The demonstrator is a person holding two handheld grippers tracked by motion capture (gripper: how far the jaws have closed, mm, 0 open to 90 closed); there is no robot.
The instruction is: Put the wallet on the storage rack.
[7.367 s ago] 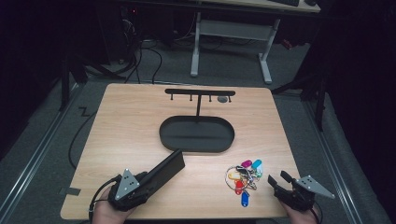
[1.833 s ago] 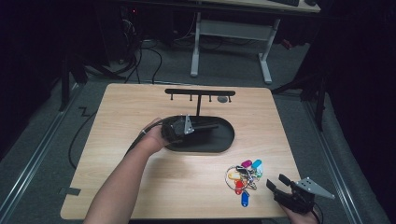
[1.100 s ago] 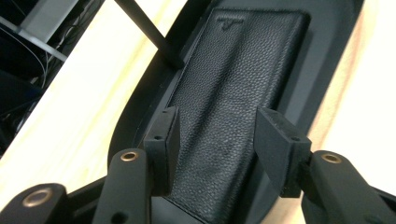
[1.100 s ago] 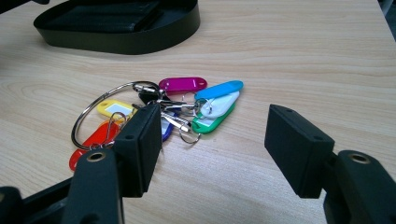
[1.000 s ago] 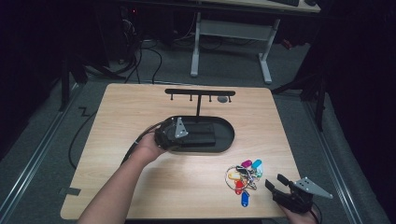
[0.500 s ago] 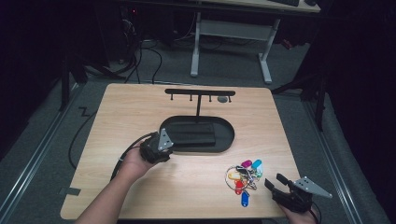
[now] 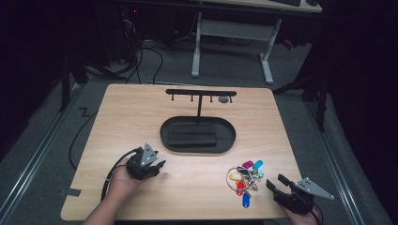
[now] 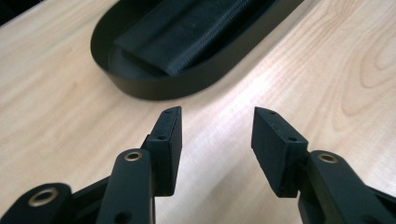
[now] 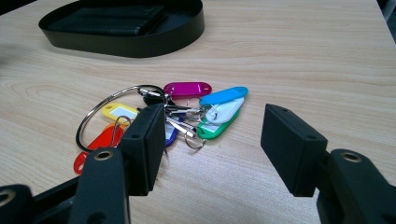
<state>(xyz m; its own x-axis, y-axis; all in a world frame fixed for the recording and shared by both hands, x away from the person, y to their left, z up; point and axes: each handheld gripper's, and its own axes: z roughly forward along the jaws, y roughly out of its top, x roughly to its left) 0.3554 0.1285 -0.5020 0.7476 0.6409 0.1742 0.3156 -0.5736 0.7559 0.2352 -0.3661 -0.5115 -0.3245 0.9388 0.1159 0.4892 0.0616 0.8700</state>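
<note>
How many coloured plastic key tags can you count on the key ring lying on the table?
7, fanned around the key ring: yellow, red and blue at the left, pink on top, light blue, white and green at the right. More may lie hidden beneath.

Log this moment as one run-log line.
left gripper: jaws open, empty, near tray | wallet: flat in black tray | right gripper: jaws open, beside key bunch | keys untouched
</note>
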